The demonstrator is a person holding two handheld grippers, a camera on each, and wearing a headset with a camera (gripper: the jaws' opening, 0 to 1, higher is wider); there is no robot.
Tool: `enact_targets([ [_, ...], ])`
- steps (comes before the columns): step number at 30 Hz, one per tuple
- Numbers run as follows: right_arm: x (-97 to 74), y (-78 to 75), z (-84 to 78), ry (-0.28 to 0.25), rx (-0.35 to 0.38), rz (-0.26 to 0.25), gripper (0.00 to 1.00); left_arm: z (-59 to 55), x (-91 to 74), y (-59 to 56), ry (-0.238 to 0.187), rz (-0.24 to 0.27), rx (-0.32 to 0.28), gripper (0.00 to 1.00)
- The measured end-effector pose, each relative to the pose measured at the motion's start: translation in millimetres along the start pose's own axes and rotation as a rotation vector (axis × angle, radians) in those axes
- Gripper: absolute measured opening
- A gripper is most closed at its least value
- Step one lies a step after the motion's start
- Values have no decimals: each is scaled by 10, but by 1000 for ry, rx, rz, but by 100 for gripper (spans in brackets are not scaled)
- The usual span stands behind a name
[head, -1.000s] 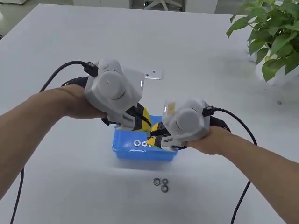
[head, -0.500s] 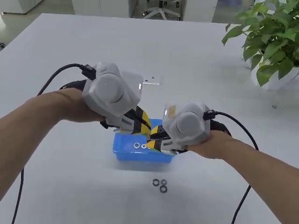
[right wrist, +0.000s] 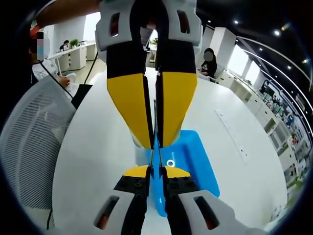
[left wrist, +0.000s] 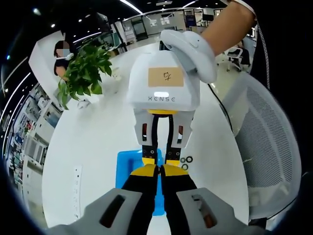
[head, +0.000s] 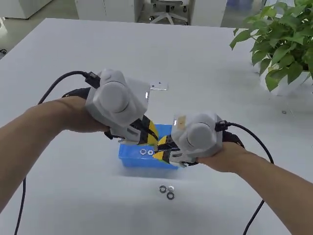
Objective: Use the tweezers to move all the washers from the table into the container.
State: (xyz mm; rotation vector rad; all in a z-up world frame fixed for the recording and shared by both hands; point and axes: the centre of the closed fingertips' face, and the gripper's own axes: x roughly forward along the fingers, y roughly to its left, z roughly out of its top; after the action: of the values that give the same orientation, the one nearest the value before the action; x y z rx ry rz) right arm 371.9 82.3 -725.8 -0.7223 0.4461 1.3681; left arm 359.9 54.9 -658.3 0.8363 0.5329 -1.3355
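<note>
Head view: I'm looking down at a white table (head: 205,63) w/ both grippers held close together over a blue container (head: 128,157), which sits near the table's front edge. The left gripper (left wrist: 159,169) comes in from the left and the right gripper (right wrist: 156,172) from the right, tips nearly meeting above the container. In the left gripper view its yellow-tipped jaws are pressed together. In the right gripper view a thin metal strip, the tweezers (right wrist: 154,152), sits in the seam between them, so I read the left as clamped on the tweezers. The strip runs on into the narrow gap between the right gripper's jaws; can't tell whether those jaws pinch it or just sit beside it. Two dropped washers (head: 143,152) lie inside the container, on its floor. Three loose washers (head: 167,191) lie bunched on the table just in front of the container, apart from it. A potted plant (head: 279,44) stands at the far right, and a small pale card (head: 159,86) lies flat beyond the grippers.
</note>
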Motion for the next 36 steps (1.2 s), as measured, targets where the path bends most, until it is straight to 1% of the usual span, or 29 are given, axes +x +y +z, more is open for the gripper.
enact_targets([
  [16, -43, 182, -117, 2, 30, 0, 12, 34, 119, -177, 1, -38, 12, 6],
  [25, -15, 299, -205, 9, 48, 16, 12, 6, 210, -284, 2, -62, 1, 6],
  [36, 28, 402, -286, 18, 66, 35, 12, -40, 297, -381, 2, -81, -12, 6],
])
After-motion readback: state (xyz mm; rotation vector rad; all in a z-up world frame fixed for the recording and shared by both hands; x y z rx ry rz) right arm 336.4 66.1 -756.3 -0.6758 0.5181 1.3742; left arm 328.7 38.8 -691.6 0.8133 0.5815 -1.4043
